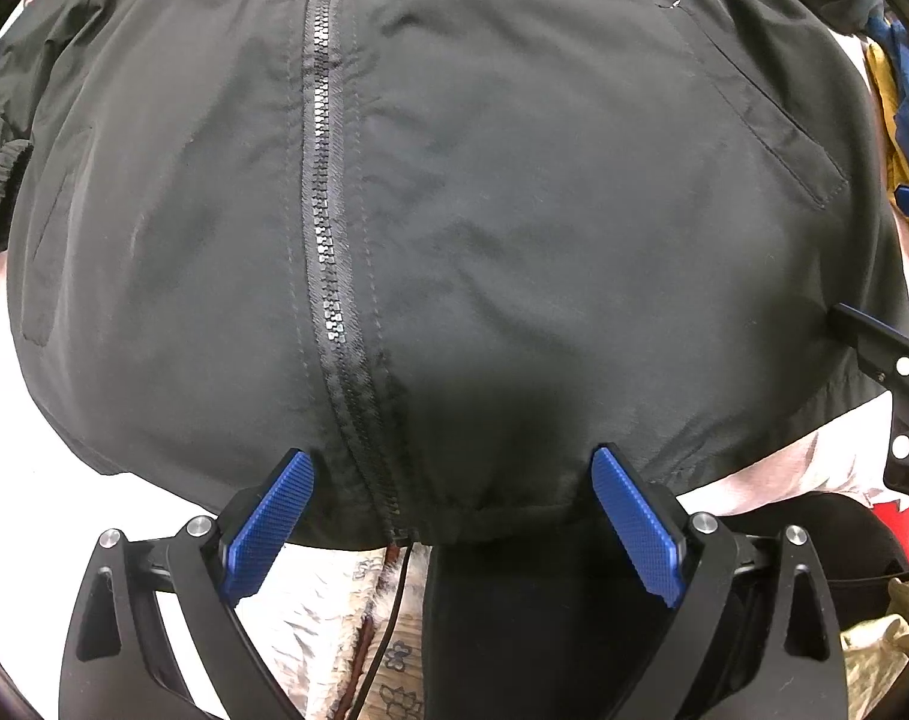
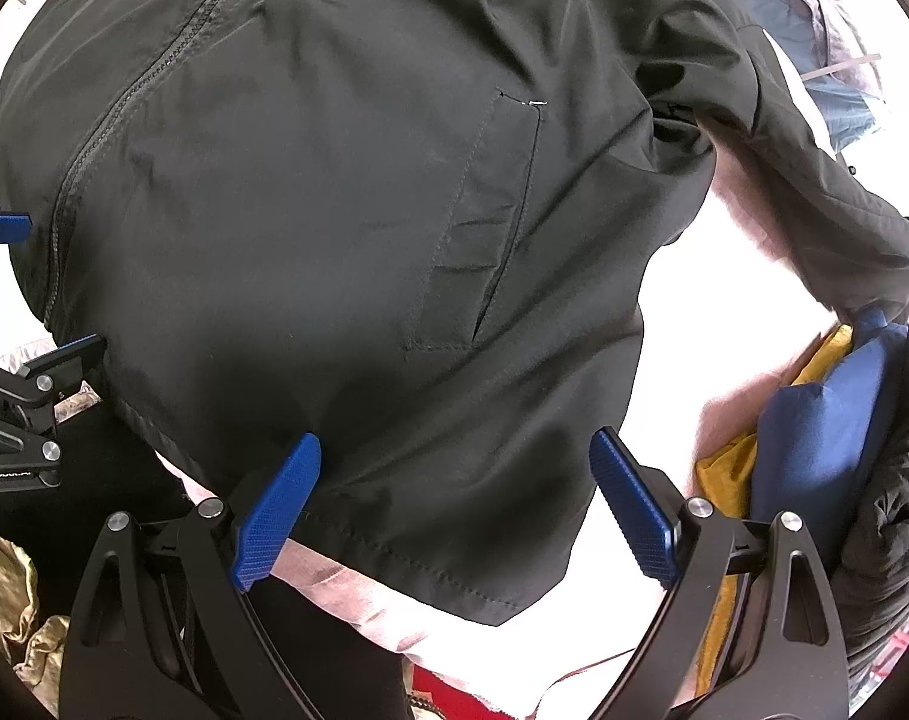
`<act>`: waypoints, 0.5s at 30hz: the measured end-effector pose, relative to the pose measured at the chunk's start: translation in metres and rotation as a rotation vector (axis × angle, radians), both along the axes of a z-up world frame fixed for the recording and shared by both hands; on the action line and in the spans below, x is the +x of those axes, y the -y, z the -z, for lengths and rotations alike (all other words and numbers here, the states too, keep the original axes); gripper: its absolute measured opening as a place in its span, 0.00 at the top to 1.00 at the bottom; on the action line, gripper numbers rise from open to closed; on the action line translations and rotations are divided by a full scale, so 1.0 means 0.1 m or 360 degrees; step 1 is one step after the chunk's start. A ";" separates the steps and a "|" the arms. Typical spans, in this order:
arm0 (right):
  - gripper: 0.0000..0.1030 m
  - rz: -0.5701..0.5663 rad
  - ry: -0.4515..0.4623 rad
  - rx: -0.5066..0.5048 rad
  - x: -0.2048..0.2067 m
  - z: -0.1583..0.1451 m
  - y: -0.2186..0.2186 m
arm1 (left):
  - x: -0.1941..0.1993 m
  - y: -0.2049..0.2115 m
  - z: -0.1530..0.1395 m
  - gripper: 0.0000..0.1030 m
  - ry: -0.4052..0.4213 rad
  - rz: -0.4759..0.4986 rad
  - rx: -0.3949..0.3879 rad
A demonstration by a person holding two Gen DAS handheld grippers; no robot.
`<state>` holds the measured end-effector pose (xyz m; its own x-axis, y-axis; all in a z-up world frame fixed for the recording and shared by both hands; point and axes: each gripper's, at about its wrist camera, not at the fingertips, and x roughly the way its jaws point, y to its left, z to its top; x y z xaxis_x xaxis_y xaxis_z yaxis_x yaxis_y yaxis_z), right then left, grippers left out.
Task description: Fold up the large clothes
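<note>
A black zip-up jacket (image 1: 514,210) lies spread flat, front up, its closed zipper (image 1: 328,240) running away from me. My left gripper (image 1: 451,468) is open and empty, its blue pads either side of the bottom hem by the zipper's end. My right gripper (image 2: 454,456) is open and empty above the jacket (image 2: 334,210) hem near its right corner, below a slanted pocket (image 2: 484,228). One sleeve (image 2: 814,180) trails off to the right. The right gripper also shows at the edge of the left wrist view (image 1: 898,360).
The jacket rests on a pale, floral-patterned cover (image 1: 346,612). A pile of yellow and blue clothes (image 2: 814,438) and a dark quilted garment (image 2: 892,528) lie at the right. Camouflage fabric (image 2: 10,600) and dark cloth (image 1: 514,630) lie near the front edge.
</note>
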<state>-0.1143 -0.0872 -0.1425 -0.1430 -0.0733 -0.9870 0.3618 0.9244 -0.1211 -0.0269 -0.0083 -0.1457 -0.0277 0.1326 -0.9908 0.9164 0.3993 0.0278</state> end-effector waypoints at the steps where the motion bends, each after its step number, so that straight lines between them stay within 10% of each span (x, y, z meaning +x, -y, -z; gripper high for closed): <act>1: 0.13 0.0000 -0.0001 -0.0001 0.00 0.01 0.01 | 0.01 0.01 -0.01 0.10 0.0002 0.0003 0.0000; 15: 0.13 0.0036 -0.0006 -0.0040 -0.03 -0.13 0.07 | 0.36 -0.09 0.01 0.10 0.0049 -0.0099 -0.0022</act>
<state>-0.1169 -0.0937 -0.1294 -0.1484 -0.0948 -0.9844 0.3822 0.9126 -0.1455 0.0095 0.0003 -0.1471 -0.0048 0.1178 -0.9930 0.8886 0.4559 0.0498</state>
